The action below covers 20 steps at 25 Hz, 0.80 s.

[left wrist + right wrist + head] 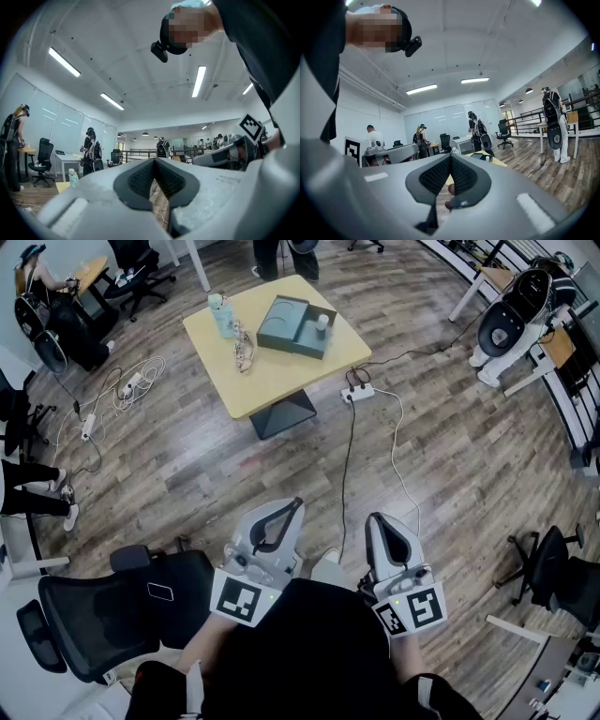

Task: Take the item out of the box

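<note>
Found the box (296, 326) lying open on the yellow table (272, 381), toward the table's right side in the head view. Noted a small white item (322, 322) standing in the right part of the box, not yet removed. Recorded a pale bottle (221, 315) upright near the table's left corner, just beside a light chain-like strand (244, 351); both apart from the box.

Located both grippers low in the head view, close against the dark torso (300, 652) and well apart from the table, with wood floor (281, 465) between. Checked the left gripper (298, 503): fingers closed, tips touching, nothing gripped — only floor seen through the gap beneath the tips. Checked the right gripper (376, 519): fingers likewise closed tip to tip, empty. Confirmed both held roughly level, pointing toward the table.

Logged a white power strip (357, 393) on the floor just right of the table base, cables trailing from it toward the grippers. Logged a black office chair (98, 615) just left of the left gripper. Seen past the jaws in the gripper views — people (91, 150) standing in the background.
</note>
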Motion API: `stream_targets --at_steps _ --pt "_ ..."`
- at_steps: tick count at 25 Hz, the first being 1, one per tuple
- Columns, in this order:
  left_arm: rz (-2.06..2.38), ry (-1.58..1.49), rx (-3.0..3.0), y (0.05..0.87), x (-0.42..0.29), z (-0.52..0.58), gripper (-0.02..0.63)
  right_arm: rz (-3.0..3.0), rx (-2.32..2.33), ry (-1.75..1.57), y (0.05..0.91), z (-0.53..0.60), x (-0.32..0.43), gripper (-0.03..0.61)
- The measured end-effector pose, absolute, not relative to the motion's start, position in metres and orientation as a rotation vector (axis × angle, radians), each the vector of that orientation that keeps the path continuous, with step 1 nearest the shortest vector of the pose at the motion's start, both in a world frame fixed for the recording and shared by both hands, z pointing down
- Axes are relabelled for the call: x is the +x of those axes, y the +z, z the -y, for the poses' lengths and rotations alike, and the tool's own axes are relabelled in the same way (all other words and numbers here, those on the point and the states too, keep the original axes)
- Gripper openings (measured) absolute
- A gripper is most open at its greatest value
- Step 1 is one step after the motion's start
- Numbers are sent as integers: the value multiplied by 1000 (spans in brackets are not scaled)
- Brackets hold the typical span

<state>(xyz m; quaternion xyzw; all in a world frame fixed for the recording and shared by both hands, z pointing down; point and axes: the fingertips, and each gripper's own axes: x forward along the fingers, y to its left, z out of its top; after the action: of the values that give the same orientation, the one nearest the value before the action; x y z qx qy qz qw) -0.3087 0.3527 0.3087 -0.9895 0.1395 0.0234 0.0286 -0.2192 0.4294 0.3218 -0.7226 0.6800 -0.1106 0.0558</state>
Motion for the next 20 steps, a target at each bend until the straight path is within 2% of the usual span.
stream_targets --at_steps 20 --pt "-511 70 -3015 303 -252 -449 0 -2130 -2172 -247 311 -518 -164 1"
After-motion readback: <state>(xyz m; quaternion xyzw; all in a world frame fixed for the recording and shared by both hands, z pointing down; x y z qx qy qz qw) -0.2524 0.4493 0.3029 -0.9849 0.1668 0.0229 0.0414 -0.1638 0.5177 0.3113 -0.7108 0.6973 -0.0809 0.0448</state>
